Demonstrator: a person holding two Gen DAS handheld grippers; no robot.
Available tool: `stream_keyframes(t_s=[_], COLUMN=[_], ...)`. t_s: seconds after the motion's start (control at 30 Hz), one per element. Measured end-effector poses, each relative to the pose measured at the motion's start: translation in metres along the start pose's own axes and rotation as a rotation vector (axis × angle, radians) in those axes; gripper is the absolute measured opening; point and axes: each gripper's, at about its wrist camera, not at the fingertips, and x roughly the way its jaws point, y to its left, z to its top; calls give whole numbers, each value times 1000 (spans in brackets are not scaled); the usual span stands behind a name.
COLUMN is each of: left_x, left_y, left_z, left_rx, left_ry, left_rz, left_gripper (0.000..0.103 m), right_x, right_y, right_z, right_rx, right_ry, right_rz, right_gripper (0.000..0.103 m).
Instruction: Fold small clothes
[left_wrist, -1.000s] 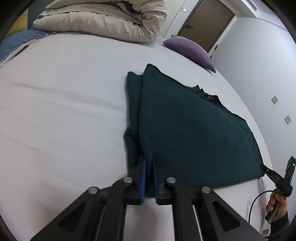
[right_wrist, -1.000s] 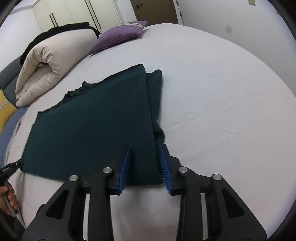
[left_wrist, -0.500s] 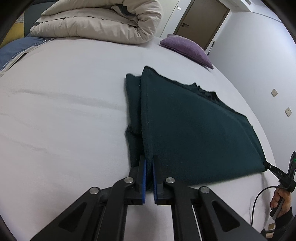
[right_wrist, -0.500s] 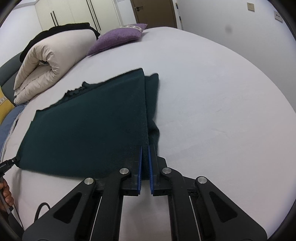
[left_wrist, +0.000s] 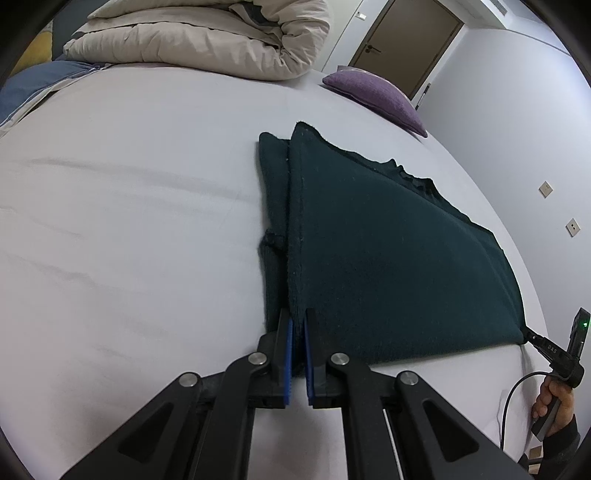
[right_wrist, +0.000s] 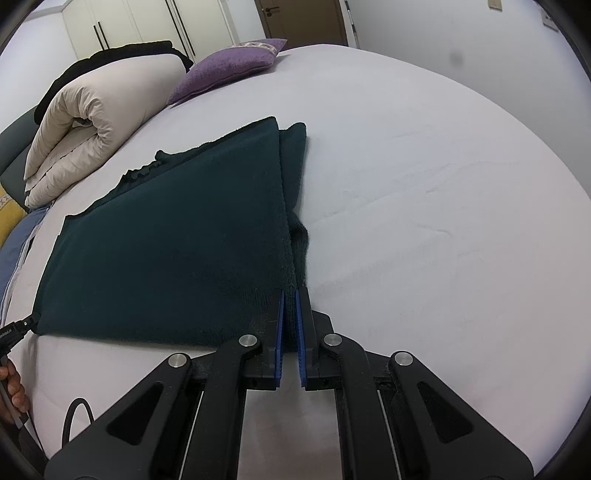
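I see a dark green fleecy garment (left_wrist: 388, 258) lying folded flat mid-frame on the smooth pale sheet (left_wrist: 129, 221). My left gripper (left_wrist: 298, 325) pinches its near-left corner; my right gripper (right_wrist: 291, 295) clamps its near-right corner between ribbed blue pads (right_wrist: 280, 332).

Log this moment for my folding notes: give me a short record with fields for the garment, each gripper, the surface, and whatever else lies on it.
garment: dark green sweater, lying flat on the bed, sleeves folded in
left gripper: shut on the sweater's near left corner
right gripper: shut on the sweater's near right corner
surface: bed with white sheet
other items: rolled beige duvet, purple pillow
fold state: bottom hem not yet lifted
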Motion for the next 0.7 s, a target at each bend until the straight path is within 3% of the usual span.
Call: stream_keyframes(t_s=[0.7], left_x=[1], left_y=[0], left_z=[-2], left_rx=[-3], left_ry=[9], left_rz=[-9], left_gripper=[7], right_x=[10], right_y=[-7], right_z=[2], right_rx=[41], right_ry=[7], right_rz=[20], right_gripper=[6])
